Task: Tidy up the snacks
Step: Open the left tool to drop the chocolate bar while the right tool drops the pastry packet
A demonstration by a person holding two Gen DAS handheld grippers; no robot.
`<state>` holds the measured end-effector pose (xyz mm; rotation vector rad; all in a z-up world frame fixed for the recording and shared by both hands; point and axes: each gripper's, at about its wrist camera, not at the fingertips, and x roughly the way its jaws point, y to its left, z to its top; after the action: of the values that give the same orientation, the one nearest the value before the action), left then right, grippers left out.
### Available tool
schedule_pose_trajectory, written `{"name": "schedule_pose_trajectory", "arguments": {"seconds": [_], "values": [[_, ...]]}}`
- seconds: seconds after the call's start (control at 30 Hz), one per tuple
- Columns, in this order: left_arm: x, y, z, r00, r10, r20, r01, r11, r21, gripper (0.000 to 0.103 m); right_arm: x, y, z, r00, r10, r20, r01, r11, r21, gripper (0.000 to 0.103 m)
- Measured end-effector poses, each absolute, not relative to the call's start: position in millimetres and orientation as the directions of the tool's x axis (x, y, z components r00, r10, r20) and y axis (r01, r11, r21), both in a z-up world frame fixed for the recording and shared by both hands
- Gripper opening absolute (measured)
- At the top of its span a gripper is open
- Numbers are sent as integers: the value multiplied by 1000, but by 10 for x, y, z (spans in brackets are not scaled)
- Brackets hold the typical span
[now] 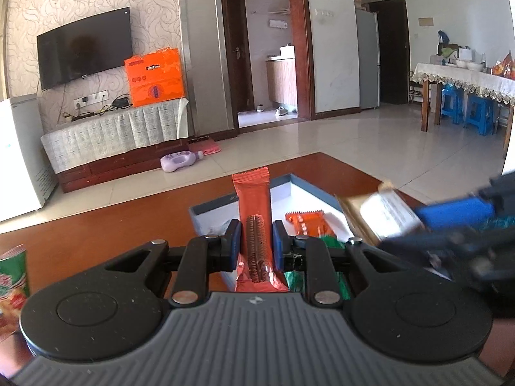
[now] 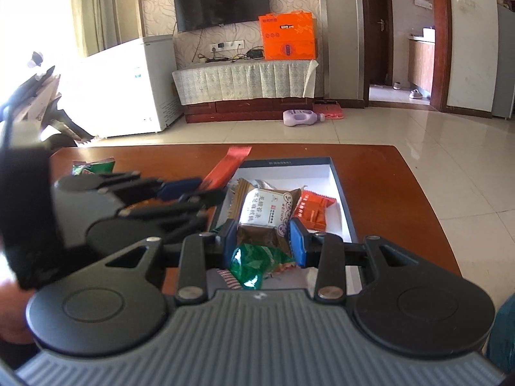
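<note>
My left gripper [image 1: 256,241] is shut on a long orange snack bar packet [image 1: 254,206], held over the near left edge of a blue-rimmed white box [image 1: 225,204] on the brown table. My right gripper [image 2: 264,238] is shut on a brown and white pastry packet [image 2: 262,210], held above the same box [image 2: 341,193]. An orange packet [image 2: 313,210] and a green packet [image 2: 257,262] lie in the box. The left gripper [image 2: 180,189] shows in the right wrist view with its orange bar [image 2: 225,169]; the right gripper [image 1: 450,215] shows blurred in the left wrist view.
A green snack bag [image 2: 93,167] lies on the table's [image 2: 402,193] far left; a green and red snack bag [image 1: 13,276] lies at the left of the left wrist view. Beyond the table edge are tiled floor, a TV stand and a purple bottle [image 2: 302,117].
</note>
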<state>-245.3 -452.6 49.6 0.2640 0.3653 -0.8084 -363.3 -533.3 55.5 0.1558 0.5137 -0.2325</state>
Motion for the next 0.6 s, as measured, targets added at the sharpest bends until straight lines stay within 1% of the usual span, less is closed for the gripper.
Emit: {"name": "schedule_pose_trajectory", "arguments": {"seconds": [0.27, 0.5, 0.6], "values": [[-2105, -5001, 371, 598, -669, -440, 766, 639, 69, 24, -3596, -5482, 447, 825, -195, -530, 292, 950, 105, 38], [-1848, -5301, 236, 588, -652, -479, 772, 630, 89, 25, -3554, -5522, 391, 814, -195, -547, 297, 949, 103, 38], [-1827, -5358, 219, 589, -652, -478, 772, 629, 92, 26, -3542, -5519, 388, 814, -193, -548, 295, 950, 104, 38]]}}
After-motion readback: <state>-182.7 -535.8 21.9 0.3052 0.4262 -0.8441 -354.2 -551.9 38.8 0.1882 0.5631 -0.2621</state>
